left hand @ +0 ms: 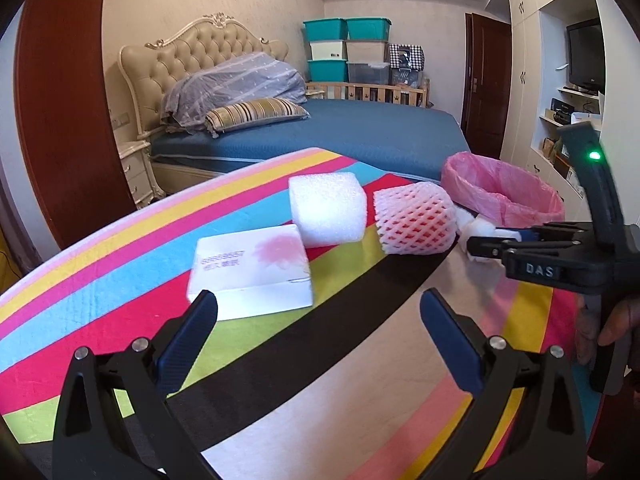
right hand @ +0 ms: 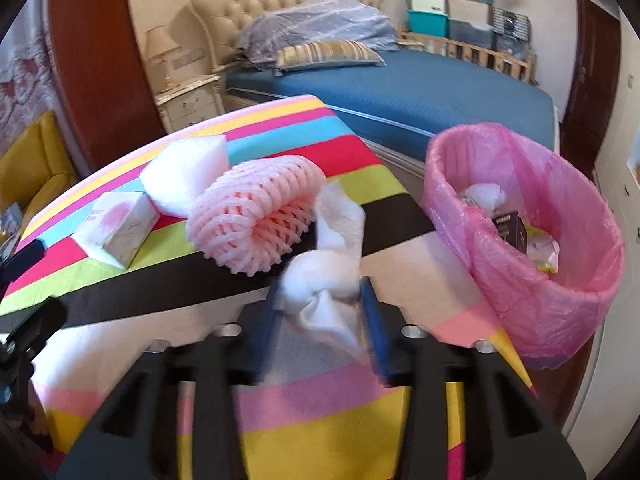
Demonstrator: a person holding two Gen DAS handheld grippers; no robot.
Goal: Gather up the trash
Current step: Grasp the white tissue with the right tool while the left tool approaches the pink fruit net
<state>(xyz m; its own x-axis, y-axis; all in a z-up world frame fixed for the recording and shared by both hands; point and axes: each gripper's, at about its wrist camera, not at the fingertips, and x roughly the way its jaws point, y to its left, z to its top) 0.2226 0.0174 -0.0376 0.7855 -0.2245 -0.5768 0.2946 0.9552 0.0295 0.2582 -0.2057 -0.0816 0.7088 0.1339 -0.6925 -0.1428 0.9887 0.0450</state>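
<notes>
My right gripper (right hand: 321,294) has its blue pads pressed on either side of a crumpled white tissue (right hand: 324,276) just above the striped cloth. From the left wrist view it (left hand: 486,242) reaches in from the right, with the tissue (left hand: 474,222) at its tips. My left gripper (left hand: 319,300) stands open over the cloth, nothing between its fingers. Ahead of it lie a white tissue packet (left hand: 252,268), a white foam block (left hand: 328,210) and a pink foam fruit net (left hand: 416,220). A bin with a pink liner (right hand: 532,240) stands right of the tissue, holding some trash.
The striped tablecloth (right hand: 320,400) covers the table, whose far edge runs just behind the foam pieces. Beyond are a blue bed (left hand: 360,132), a nightstand (right hand: 188,104) and stacked storage boxes (left hand: 348,52). A person's hand (left hand: 616,320) holds the right gripper's handle.
</notes>
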